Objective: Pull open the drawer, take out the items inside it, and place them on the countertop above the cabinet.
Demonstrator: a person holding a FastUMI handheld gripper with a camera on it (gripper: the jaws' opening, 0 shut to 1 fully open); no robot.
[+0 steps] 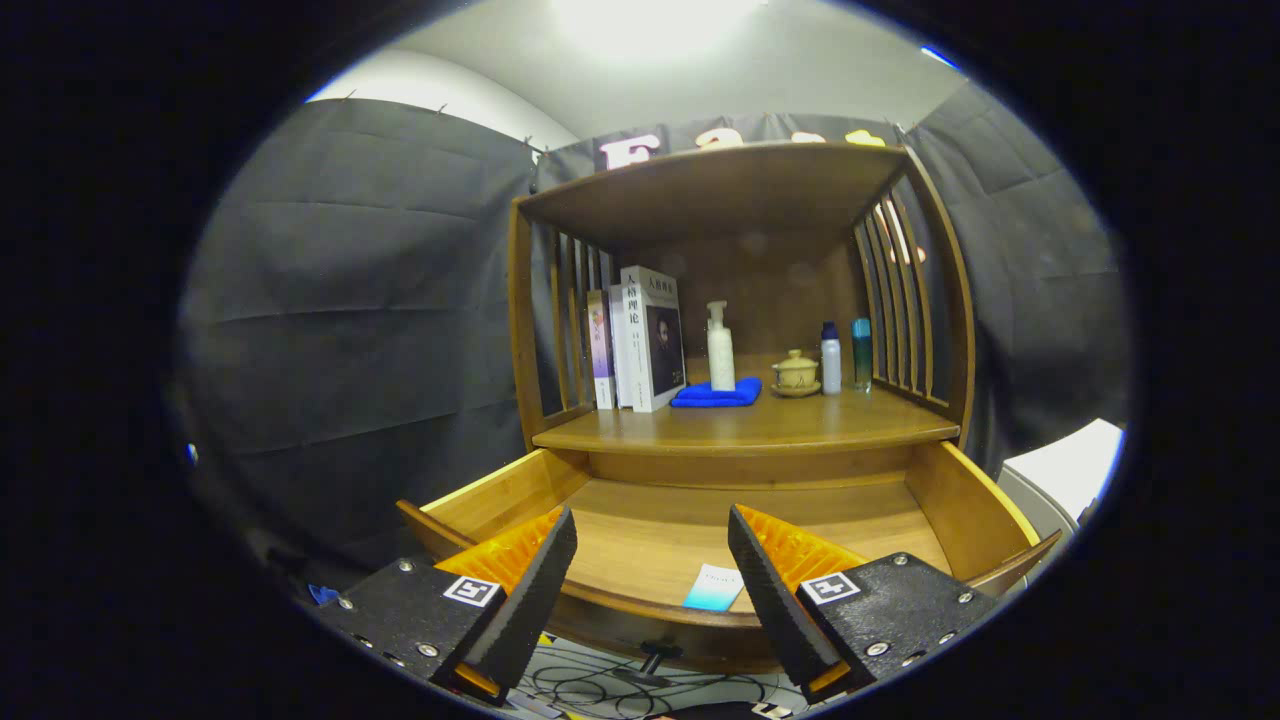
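Spread wide and empty, the gripper point(652, 570) hovers over the open drawer point(520, 490), where a small flat packet point(714, 588) lies just ahead between its fingers, likely light, thin, best pinched by an edge.

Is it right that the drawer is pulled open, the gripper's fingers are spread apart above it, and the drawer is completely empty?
Not quite. The drawer is pulled open and the gripper is open above it, gripping nothing, but the drawer is not empty: the gripper view shows a small light-blue and white packet lying on the drawer floor near its front edge, between the fingers.
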